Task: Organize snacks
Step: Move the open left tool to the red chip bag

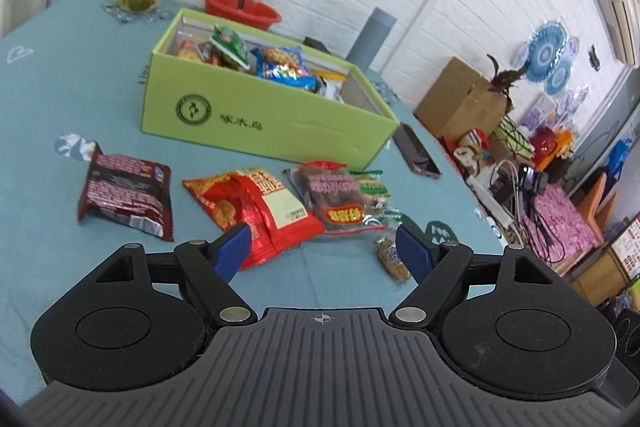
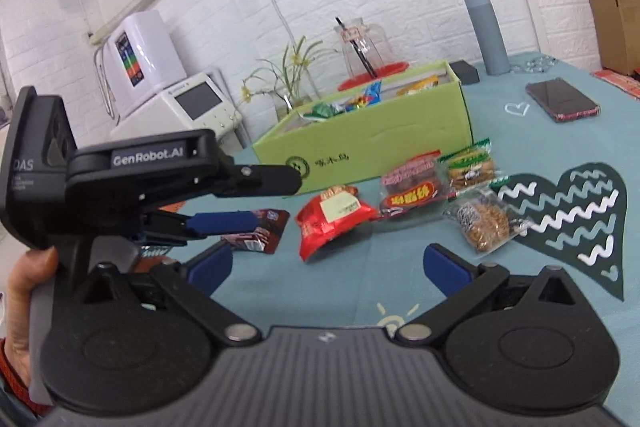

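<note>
The green box (image 1: 260, 115) sits toward the back of the desk (image 1: 48, 99), already holding a heap of packets, while several snacks lie loose on the cloth in front of it: a dark packet (image 1: 126, 197) off to the left, a red bag (image 1: 256, 211) in the middle, a clear packet with a red label (image 1: 340, 201) touching it on the right, and a small biscuit pack (image 1: 390, 257) nearest the edge. The left gripper (image 1: 324, 247) hovers low over the red bag, its blue fingers (image 1: 234, 247) spread wide, one tip over the bag's near corner and nothing pinched. The right gripper (image 2: 328, 267) hangs back, its fingers (image 2: 444, 265) spread too and holding nothing. I'd say the loading is partway done and the step in hand is the reach for the red bag. The next move, to my eye, calls for lowering the left fingers astride the crinkled bag, closing on a fold without dragging the neighbouring packet, then lifting it over the box wall.
</note>
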A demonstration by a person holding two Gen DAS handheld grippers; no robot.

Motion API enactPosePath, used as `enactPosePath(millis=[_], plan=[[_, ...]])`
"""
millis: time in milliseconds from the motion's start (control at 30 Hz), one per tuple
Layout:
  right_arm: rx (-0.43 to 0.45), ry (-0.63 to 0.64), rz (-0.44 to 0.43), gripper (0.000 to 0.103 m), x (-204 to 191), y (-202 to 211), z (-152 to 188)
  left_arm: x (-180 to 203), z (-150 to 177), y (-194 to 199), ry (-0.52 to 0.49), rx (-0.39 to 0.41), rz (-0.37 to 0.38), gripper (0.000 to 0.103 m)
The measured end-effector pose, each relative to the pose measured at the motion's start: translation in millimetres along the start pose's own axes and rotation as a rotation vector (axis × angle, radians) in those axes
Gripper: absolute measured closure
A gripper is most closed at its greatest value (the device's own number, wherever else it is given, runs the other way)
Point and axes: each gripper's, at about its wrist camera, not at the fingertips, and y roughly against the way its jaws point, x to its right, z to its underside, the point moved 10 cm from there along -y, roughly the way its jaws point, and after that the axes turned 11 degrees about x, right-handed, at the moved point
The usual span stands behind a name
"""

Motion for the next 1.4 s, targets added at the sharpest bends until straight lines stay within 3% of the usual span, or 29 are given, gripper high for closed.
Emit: enactPosePath(millis=[133,467,733,867,900,933,1100,1400], plan=[[-0.035,0.068,-0.029,0.0,-11,-18,3,-14,-11,-7,0.03,0.001,-0.013,0.034],[-0.156,0.331,-0.102,0.001,-37,-120,0,-52,-18,-63,0.132,-0.139,0.001,0.035],[-0.262,0.311,-0.131,0.001,-27,-170,20,-66,-12,-93,0.044,-0.207,-0.063,0.041],[-0.281,0.307,-0.121,0.006,-29,-165,28,-67,-1,-97,0.004,-0.234,-0.073,0.054],[-0.279,0.315,-0.116,0.014,-30,-161,29,-65,2,-97,0.004,-0.235,-0.059,0.06],[-0.287,0.314,-0.117,0.03,-31,-157,31,-61,5,-95,0.004,-0.238,-0.048,0.062],[-0.282,0.304,-0.098,0.029,-32,-129,37,-42,18,-77,-0.068,-0.222,-0.053,0.066],[-0.243,0.248,-0.058,0.029,-28,-72,48,-9,51,-42,-0.106,-0.237,-0.011,0.067]])
